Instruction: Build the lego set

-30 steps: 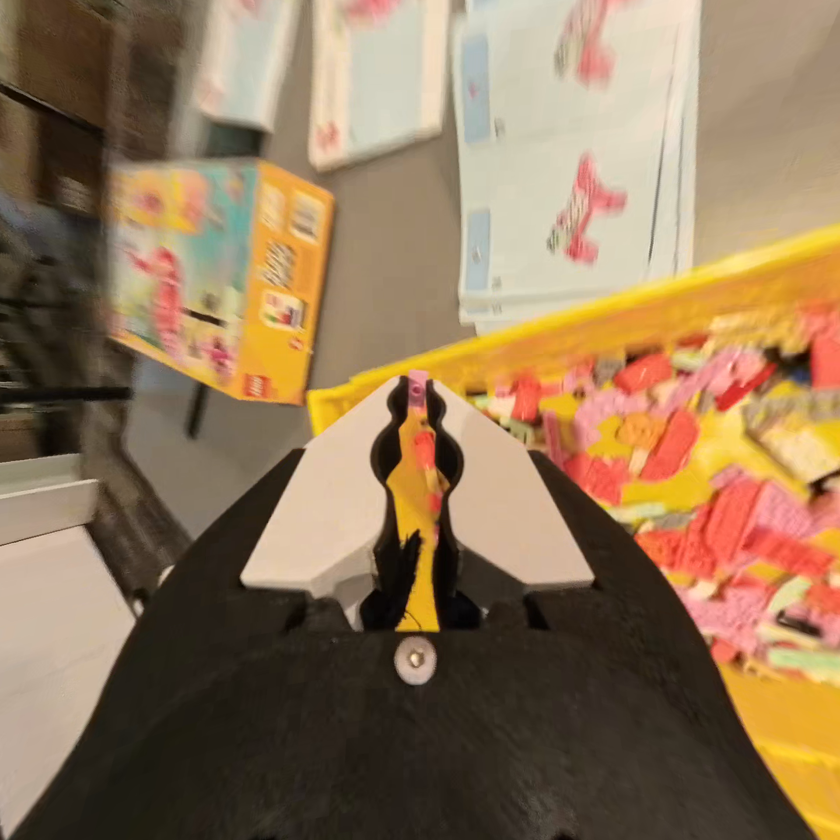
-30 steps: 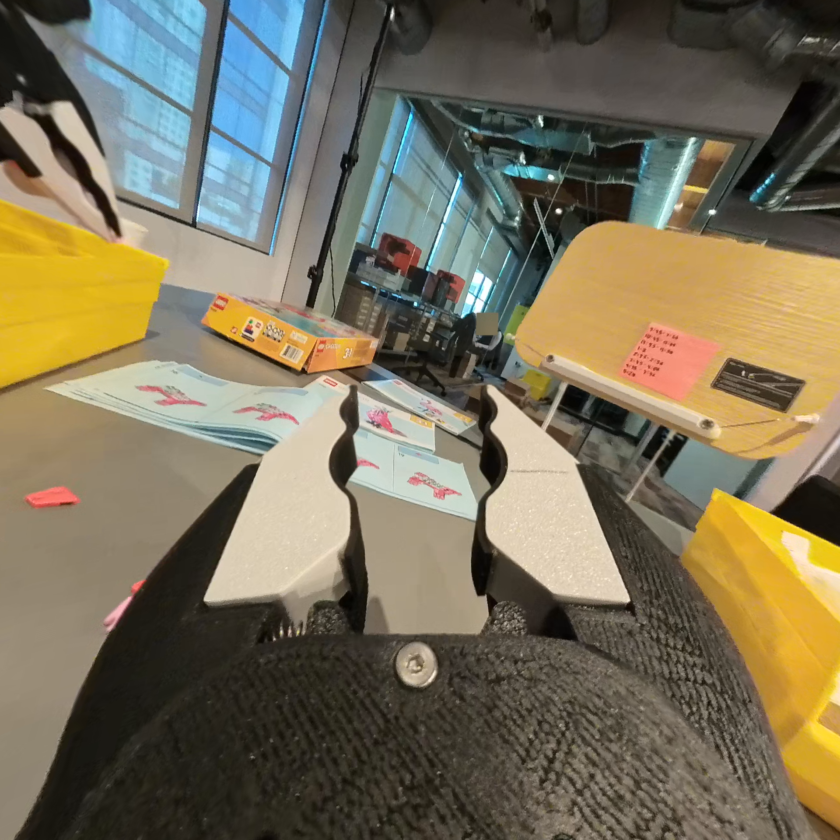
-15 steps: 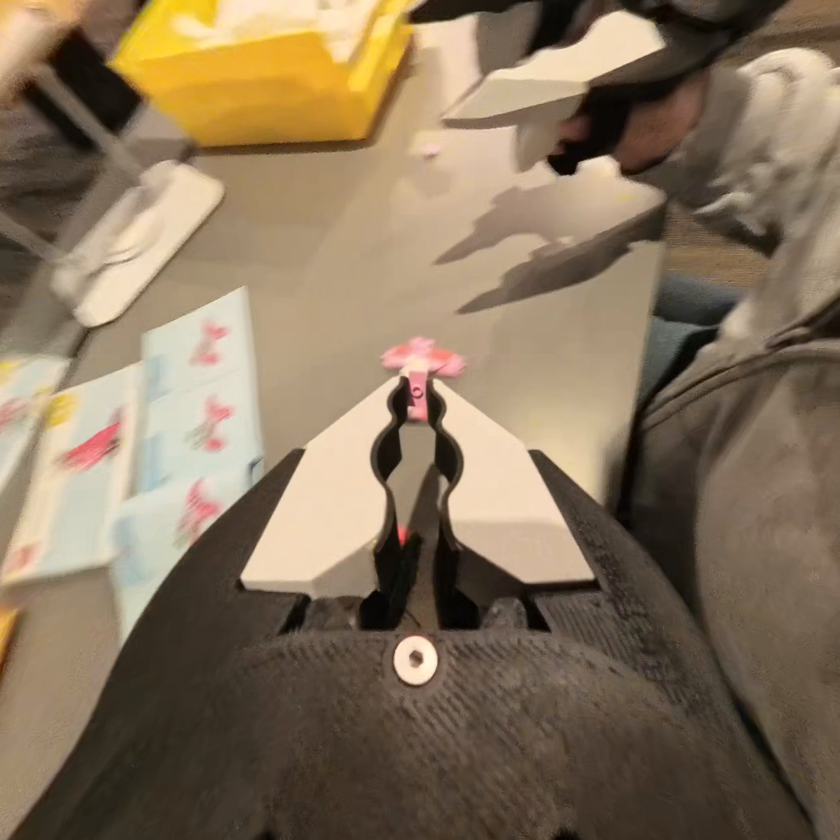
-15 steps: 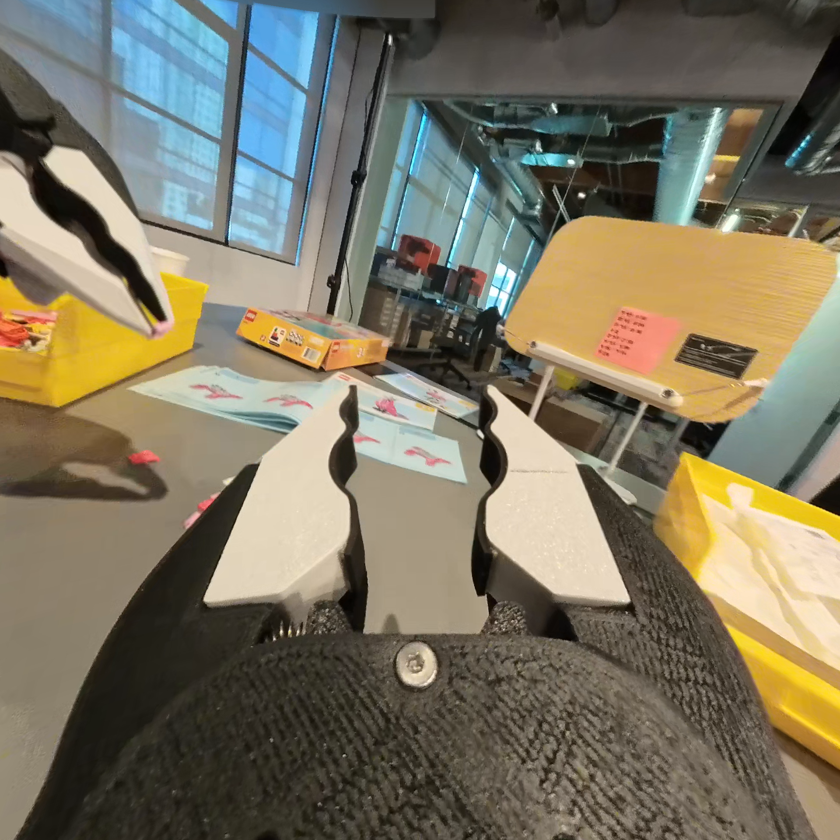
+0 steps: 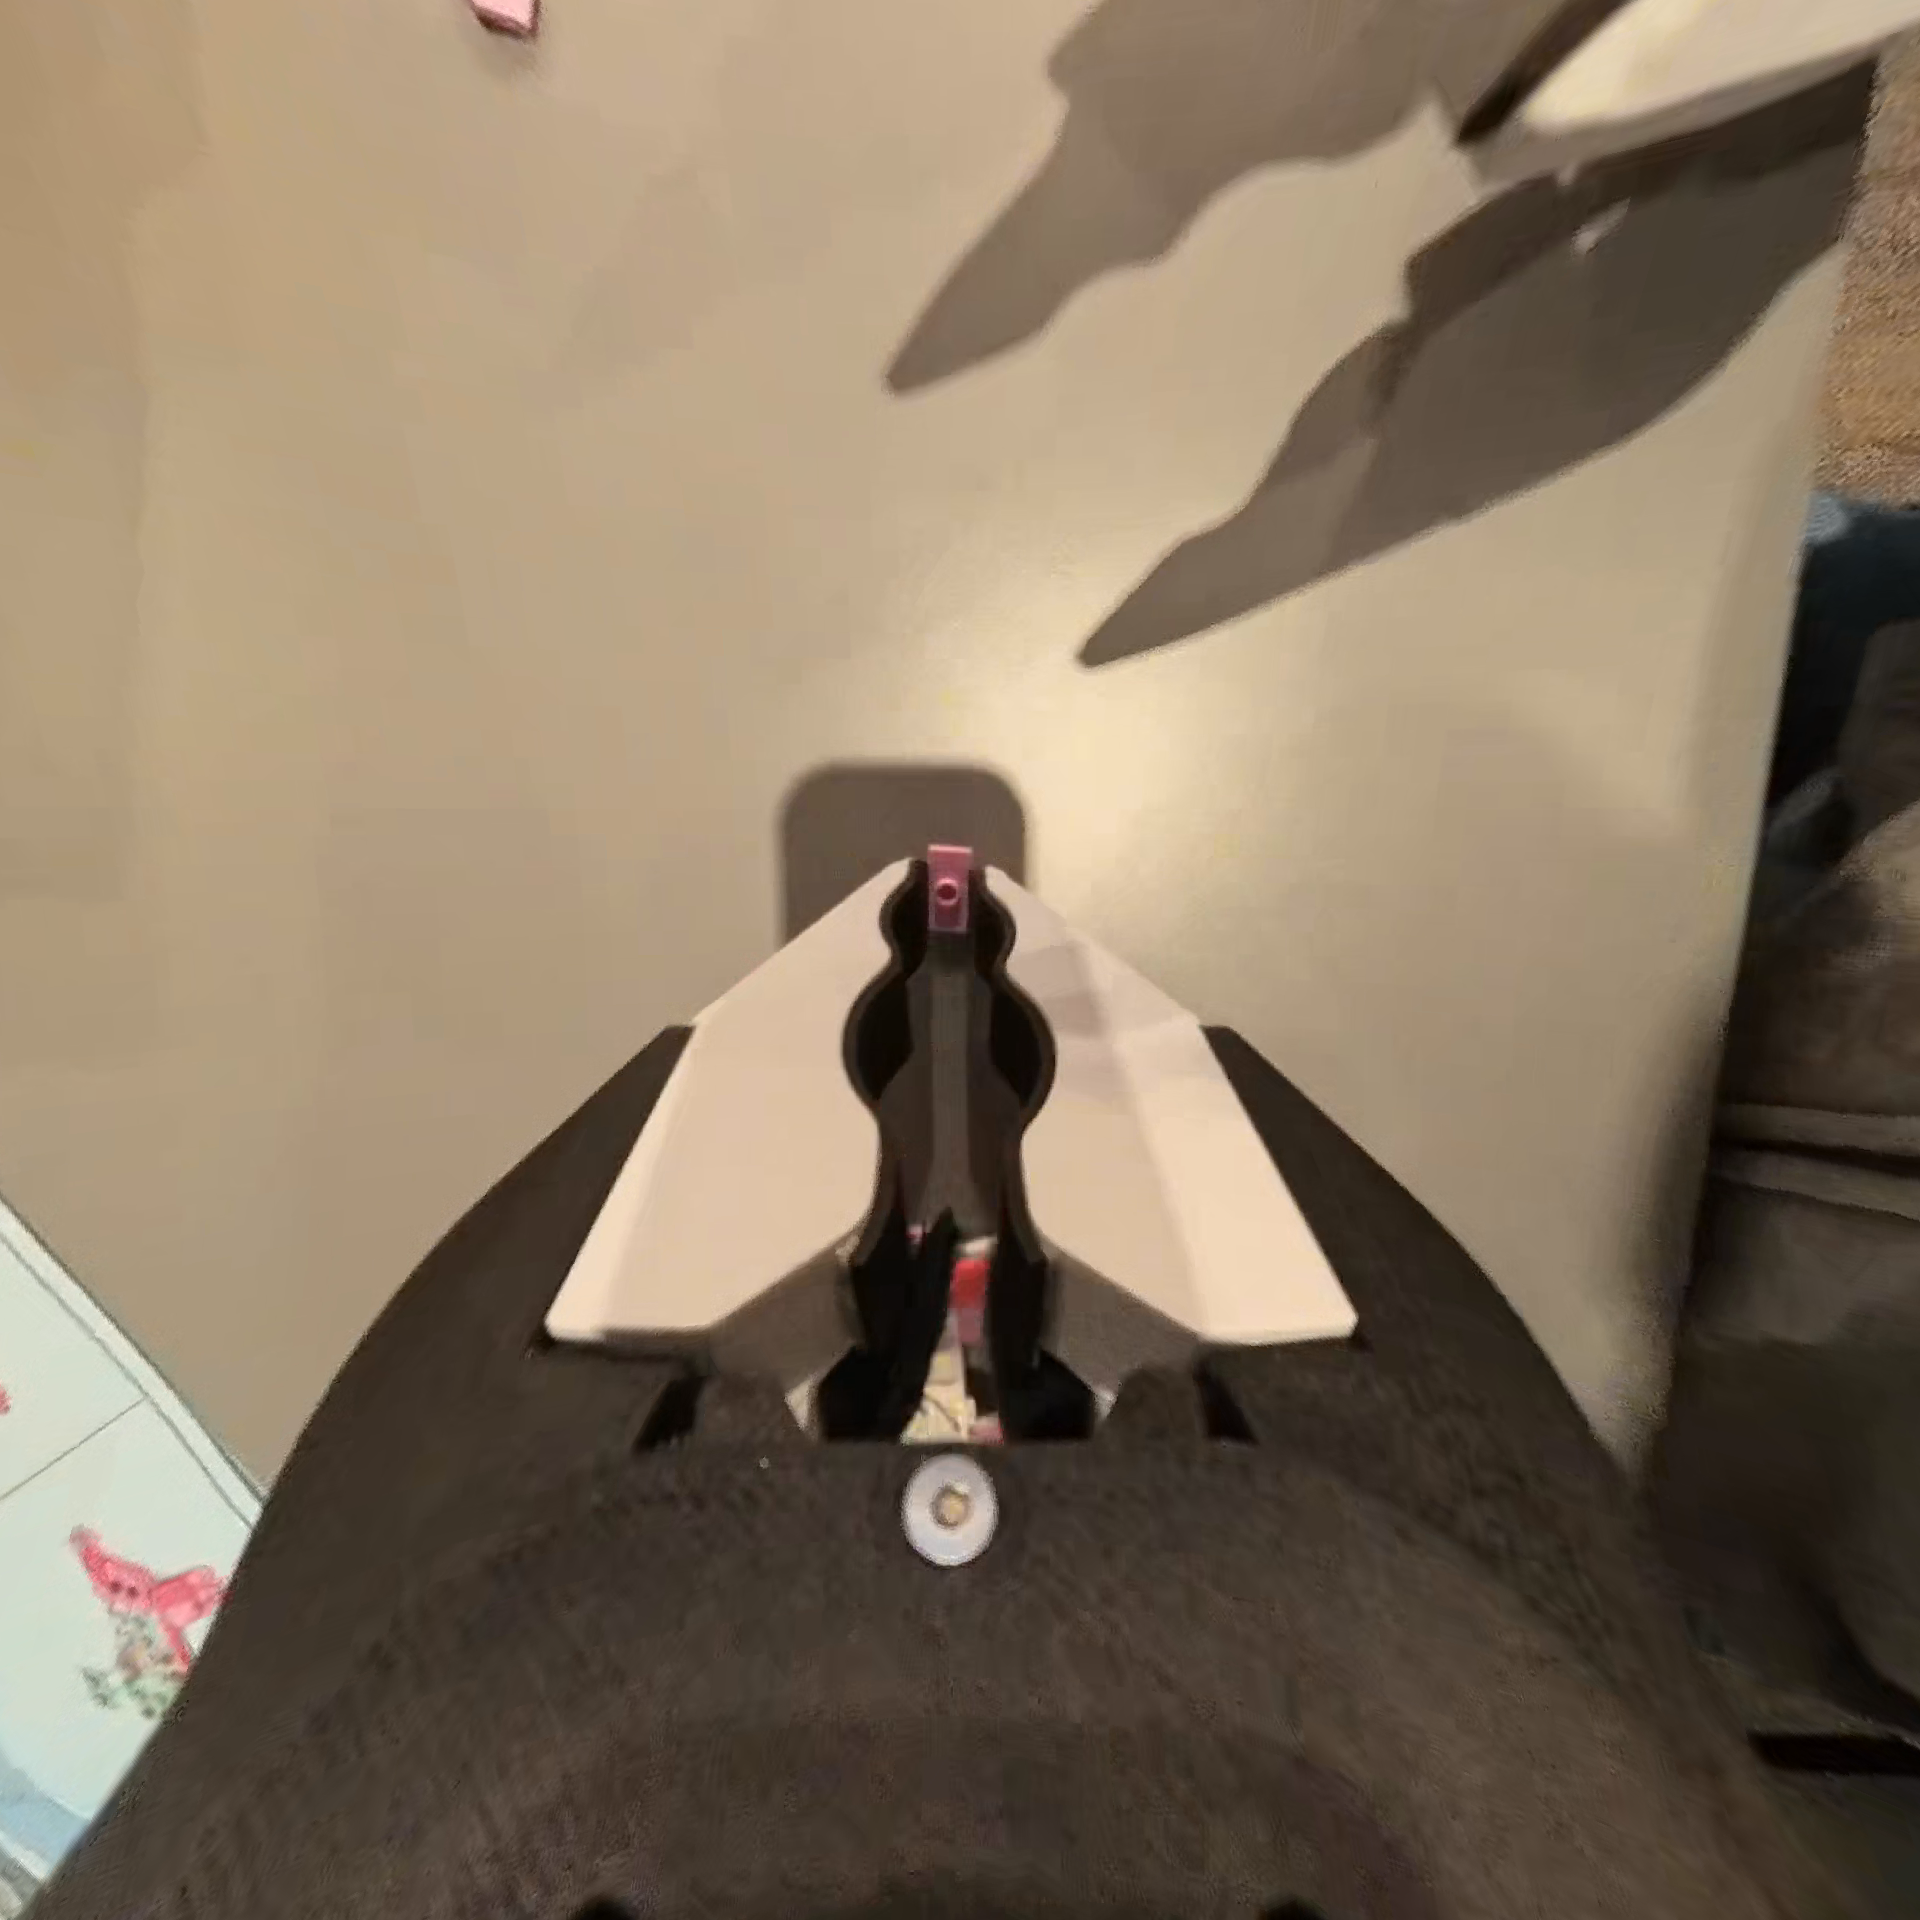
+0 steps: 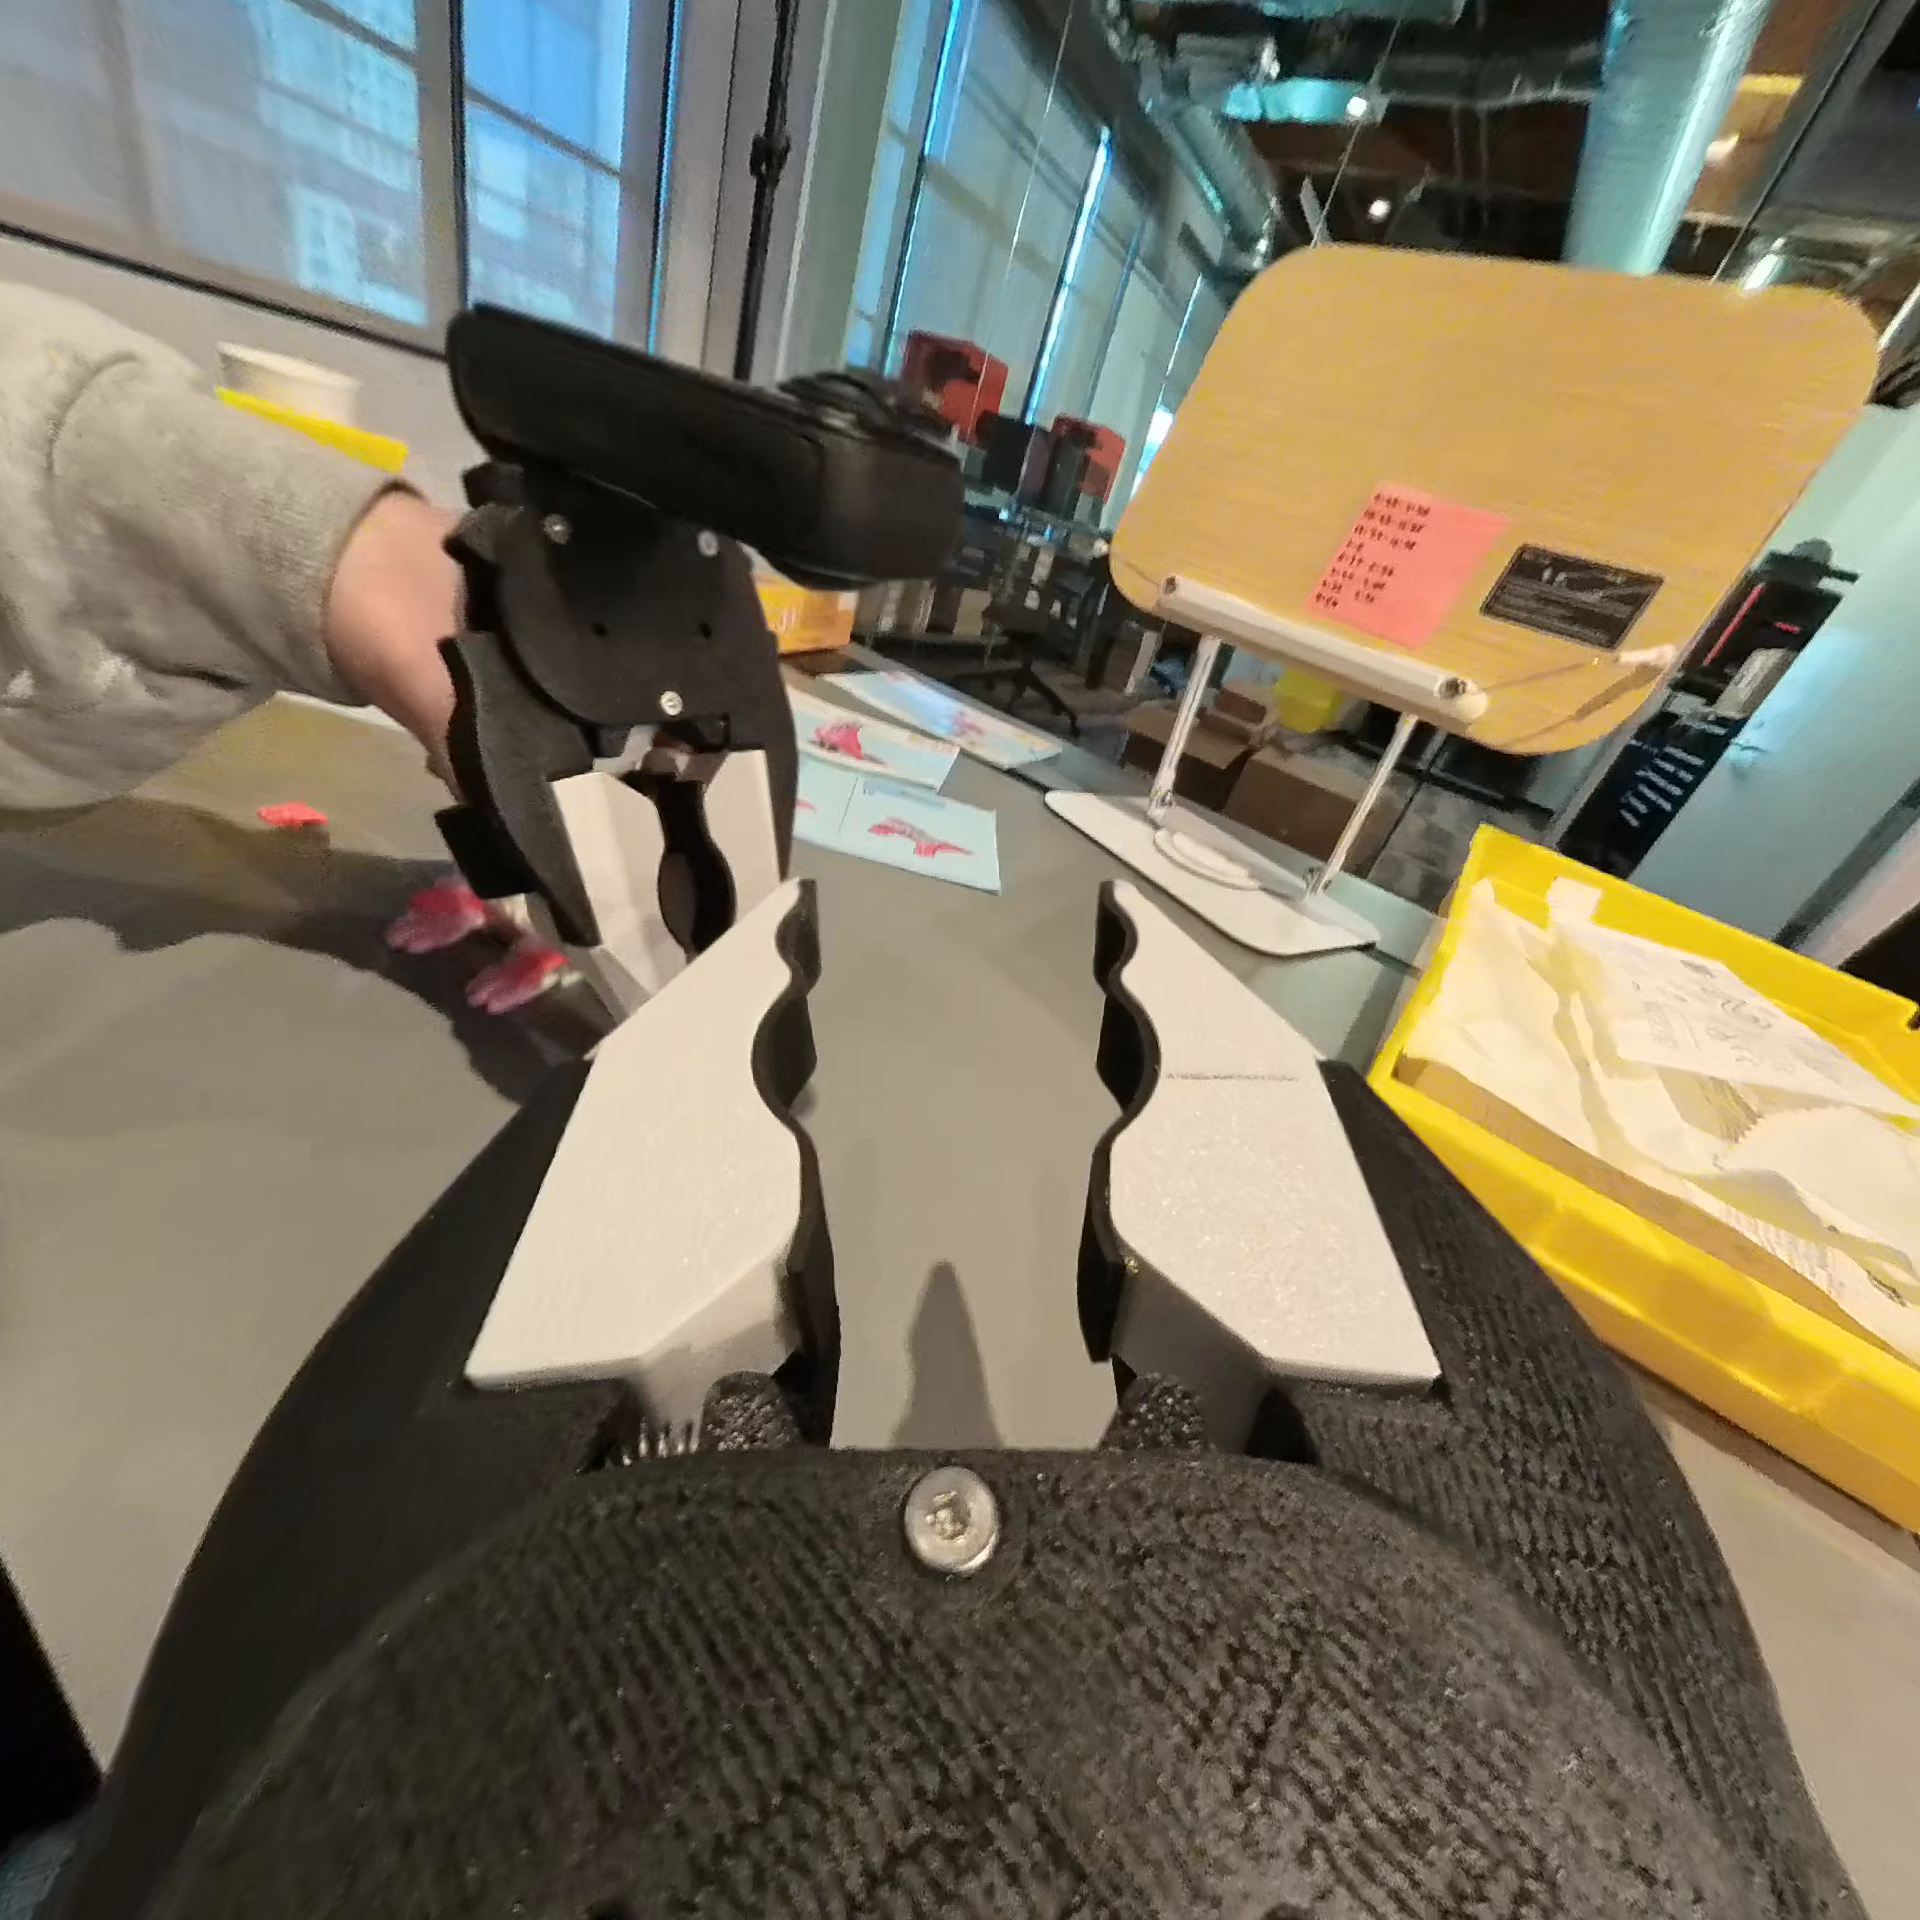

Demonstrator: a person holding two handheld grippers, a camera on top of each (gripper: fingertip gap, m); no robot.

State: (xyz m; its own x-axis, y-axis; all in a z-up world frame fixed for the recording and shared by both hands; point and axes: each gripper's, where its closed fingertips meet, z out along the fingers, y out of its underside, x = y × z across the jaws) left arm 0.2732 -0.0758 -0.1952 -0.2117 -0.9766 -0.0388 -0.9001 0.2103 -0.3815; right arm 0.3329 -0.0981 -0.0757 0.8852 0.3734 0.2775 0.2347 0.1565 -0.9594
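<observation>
My left gripper [image 5: 951, 883] is shut on a small pink lego piece [image 5: 950, 898] held at its tips, pointing down close over the grey table [image 5: 520, 623]. Its black body [image 6: 623, 644] shows in the right wrist view, held by a hand in a grey sleeve. Pink and red lego parts [image 6: 447, 914] lie on the table just beside it. My right gripper [image 6: 956, 914] is open and empty, low over the table, just right of the left gripper. Another pink piece [image 5: 504, 8] lies farther off.
A yellow bin [image 6: 1558, 1268] holding paper bags stands at the right. A wooden book stand [image 6: 1455, 499] is behind it. Light blue instruction sheets [image 6: 914, 831] lie mid-table and also show in the left wrist view [image 5: 94, 1558]. A small red piece [image 6: 291, 814] lies at left.
My left gripper has swung from over the yellow brick bin to low over the table beside the pink parts, still holding the pink piece. My right gripper stayed open and tilted down slightly.
</observation>
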